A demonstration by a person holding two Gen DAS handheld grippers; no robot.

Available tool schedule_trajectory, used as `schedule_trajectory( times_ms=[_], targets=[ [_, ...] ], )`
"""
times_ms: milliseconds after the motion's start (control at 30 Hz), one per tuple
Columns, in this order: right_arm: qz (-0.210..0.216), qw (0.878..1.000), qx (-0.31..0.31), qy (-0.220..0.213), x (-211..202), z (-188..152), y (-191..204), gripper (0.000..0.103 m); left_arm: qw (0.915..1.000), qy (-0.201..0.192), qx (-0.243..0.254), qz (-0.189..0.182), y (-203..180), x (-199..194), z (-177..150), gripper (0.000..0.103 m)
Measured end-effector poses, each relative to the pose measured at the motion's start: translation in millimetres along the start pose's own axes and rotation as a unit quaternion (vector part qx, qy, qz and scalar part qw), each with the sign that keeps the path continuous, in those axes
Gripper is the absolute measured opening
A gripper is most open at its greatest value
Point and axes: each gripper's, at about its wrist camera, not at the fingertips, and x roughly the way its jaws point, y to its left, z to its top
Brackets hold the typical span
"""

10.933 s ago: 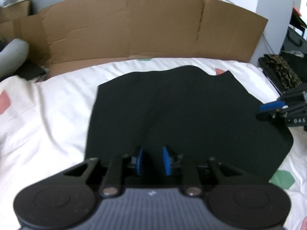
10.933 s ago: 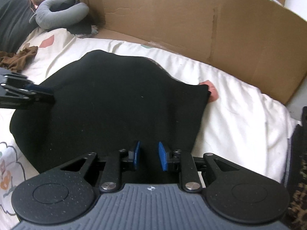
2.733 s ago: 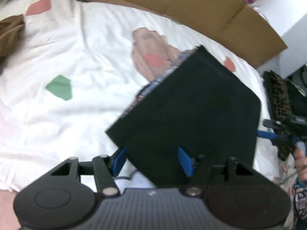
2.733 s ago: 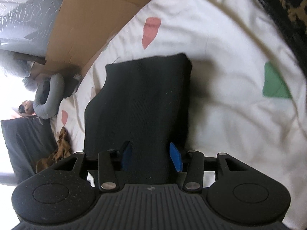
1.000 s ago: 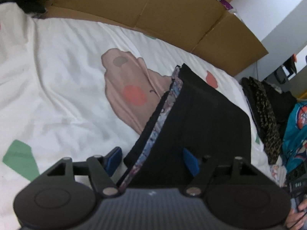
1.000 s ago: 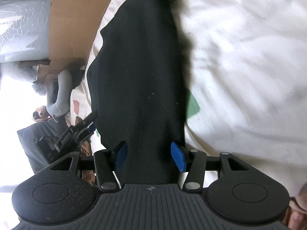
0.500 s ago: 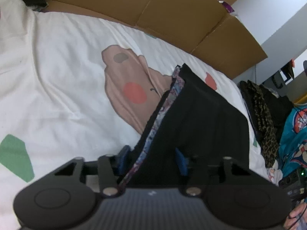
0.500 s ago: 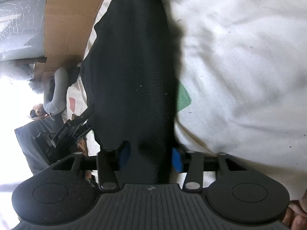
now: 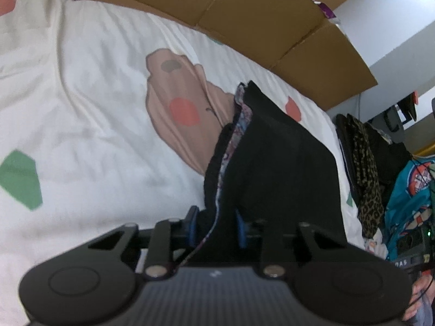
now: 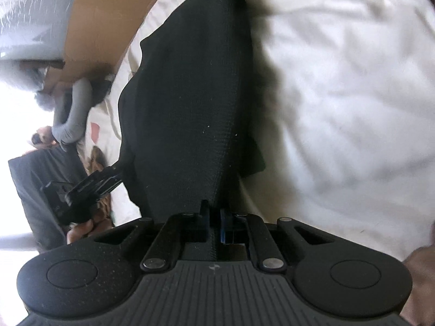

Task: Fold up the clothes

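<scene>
1. Black fabric fills the middle of both wrist views: the folded black garment (image 9: pixel 282 163) is lifted off the bed sheet (image 9: pixel 81 108) at its near end, while its far end reaches down toward the sheet
2. In the left wrist view the left claw (image 9: pixel 216 225) has its 2 blue pads on either side of the garment's near edge, with cloth filling the gap between them; the pads press into the cloth, so it is pinching the garment
3. Along the garment's left edge a patterned lining strip (image 9: pixel 239 125) shows, running from the far corner down to the left claw
4. In the right wrist view the right claw (image 10: pixel 214 225) has its pads drawn close together with a thin fold of the black garment (image 10: pixel 190 95) caught between them; it is pinching the garment too
5. From there the cloth rises away from the right claw as a tall dark sheet, and a small flap juts out on its right side over the bed sheet (image 10: pixel 339 95)
6. The left claw (image 10: pixel 117 175) shows at the left of the right wrist view, meeting the garment's left edge
7. White bed sheet carries printed shapes: a green patch (image 9: pixel 20 178) and a tan figure with a red spot (image 9: pixel 185 111)
8. Flattened cardboard (image 9: pixel 258 19) stands along the far edge of the bed; nothing can be seen inside it
9. A grey neck pillow (image 10: pixel 72 111) lies beyond the garment at the left of the right wrist view
10. Leopard-print clothing (image 9: pixel 364 163) lies heaped off the bed's right side
</scene>
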Motion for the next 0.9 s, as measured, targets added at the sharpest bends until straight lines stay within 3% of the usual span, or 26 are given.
schedule_trajectory(
  times_ms=[400,500,567,633,700,900],
  targets=[
    [-0.054,0.998,-0.029,0.005,-34.4,16.6,-0.9,0.004,0.9994,0.026,-0.024,0.002,-24.5,-6.2,-36.6,0.028],
    [-0.056,0.998,-0.021,0.009,-37.2,19.5,-7.4,0.006,0.9994,0.033,0.001,0.01,-30.1,-9.2,-37.1,0.035],
    [-0.064,0.998,-0.007,0.009,-37.7,21.0,-12.1,0.01,0.9992,0.038,0.002,0.014,-30.4,-12.7,-29.5,0.042],
    [-0.063,0.998,-0.006,-0.003,-42.5,21.8,-14.2,0.018,0.9995,0.03,0.008,0.009,-31.9,-16.2,-22.1,0.057],
    [-0.051,0.998,-0.009,-0.021,-49.1,22.7,-14.1,0.049,0.9995,0.021,0.022,0.006,-35.3,-17.4,-14.7,0.069],
    [-0.044,0.997,-0.021,-0.062,-53.4,36.6,-13.5,0.055,0.9996,0.019,0.019,-0.001,-35.0,2.1,6.5,0.07]
  ],
)
